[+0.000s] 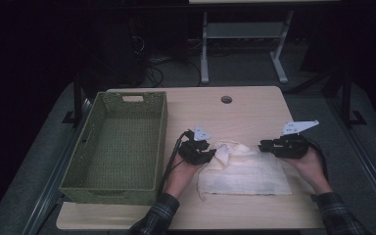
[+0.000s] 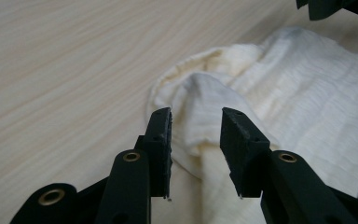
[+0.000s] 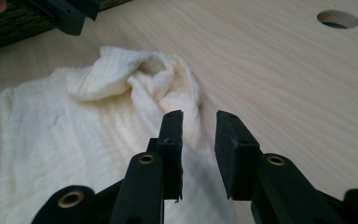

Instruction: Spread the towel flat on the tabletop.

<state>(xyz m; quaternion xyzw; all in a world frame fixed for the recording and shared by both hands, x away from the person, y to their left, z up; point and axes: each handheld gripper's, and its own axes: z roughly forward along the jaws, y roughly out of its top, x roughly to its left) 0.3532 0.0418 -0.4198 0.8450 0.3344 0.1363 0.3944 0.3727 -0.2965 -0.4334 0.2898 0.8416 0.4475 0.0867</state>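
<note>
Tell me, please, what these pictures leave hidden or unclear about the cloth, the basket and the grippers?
- High view: the left gripper covers the cream cloth's bunched corner.
- Left gripper view: the cloth runs off the right edge.
- High view: the green woven basket's near inner wall is out of sight.
- High view: the right gripper's jaw gap is too small and dark to make out.

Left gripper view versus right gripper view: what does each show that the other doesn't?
Left gripper view: a raised fold of the cloth sits in the gap between its open jaws.

Right gripper view: the round hole in the table and a strip of the green basket at the top left.

Both: the cream cloth crumpled on the pale wooden table, with the other gripper's tip at the top edge.
</note>
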